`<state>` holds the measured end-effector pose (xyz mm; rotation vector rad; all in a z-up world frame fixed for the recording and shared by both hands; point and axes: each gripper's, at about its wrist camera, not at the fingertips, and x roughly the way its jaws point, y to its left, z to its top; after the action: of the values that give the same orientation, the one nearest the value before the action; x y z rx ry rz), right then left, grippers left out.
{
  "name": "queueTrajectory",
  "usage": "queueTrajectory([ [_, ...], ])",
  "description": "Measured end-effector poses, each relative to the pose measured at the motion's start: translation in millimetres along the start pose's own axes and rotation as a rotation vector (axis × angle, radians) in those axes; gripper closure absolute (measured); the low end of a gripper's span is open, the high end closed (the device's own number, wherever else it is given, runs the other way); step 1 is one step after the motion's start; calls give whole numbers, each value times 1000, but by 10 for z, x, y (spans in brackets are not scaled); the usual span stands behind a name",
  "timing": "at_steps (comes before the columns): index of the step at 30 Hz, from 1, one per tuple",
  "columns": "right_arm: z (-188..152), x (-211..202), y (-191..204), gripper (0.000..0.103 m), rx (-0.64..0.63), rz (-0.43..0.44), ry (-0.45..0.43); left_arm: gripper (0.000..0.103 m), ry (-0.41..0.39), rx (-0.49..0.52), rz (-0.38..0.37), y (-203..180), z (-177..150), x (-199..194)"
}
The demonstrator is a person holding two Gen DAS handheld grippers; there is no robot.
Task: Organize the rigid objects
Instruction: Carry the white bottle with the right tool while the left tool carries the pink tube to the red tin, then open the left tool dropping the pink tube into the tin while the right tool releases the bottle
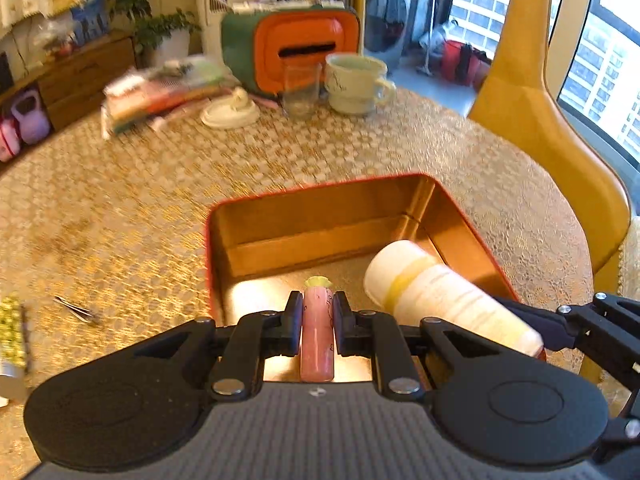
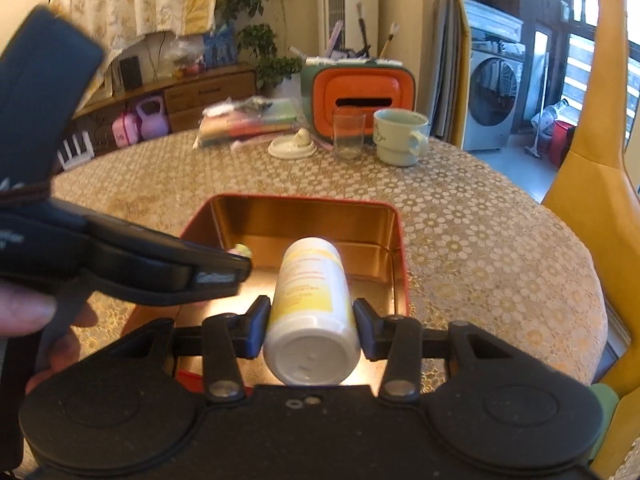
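An open red tin box (image 1: 320, 200) with a gold inside sits on the lace-covered table; it also shows in the right wrist view (image 2: 396, 240). My left gripper (image 1: 317, 312) is shut on a pink tube (image 1: 318, 340) with a yellow-green cap, held over the box. My right gripper (image 2: 312, 316) is shut on a white and yellow bottle (image 2: 310, 304), also held over the box. That bottle shows at the right in the left wrist view (image 1: 440, 292). The left gripper's side (image 2: 160, 268) crosses the right wrist view.
At the table's far side stand a clear glass (image 1: 300, 92), a pale mug (image 1: 356, 84), a white lid (image 1: 230, 112), a stack of packets (image 1: 160, 92) and an orange-green box (image 1: 296, 48). Tweezers (image 1: 76, 310) lie at the left. A yellow chair (image 1: 532, 120) stands at the right.
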<state>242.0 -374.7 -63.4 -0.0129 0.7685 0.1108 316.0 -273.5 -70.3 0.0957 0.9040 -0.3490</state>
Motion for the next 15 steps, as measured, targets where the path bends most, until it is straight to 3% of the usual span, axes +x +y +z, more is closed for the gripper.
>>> queueTrajectory([
  [9,61,151,-55,59,-6,-4,78,87,146,-35,-28,46,43,323],
  [15,-1,201,-66,59,-3,16,121,87,162,-38,-41,59,52,370],
])
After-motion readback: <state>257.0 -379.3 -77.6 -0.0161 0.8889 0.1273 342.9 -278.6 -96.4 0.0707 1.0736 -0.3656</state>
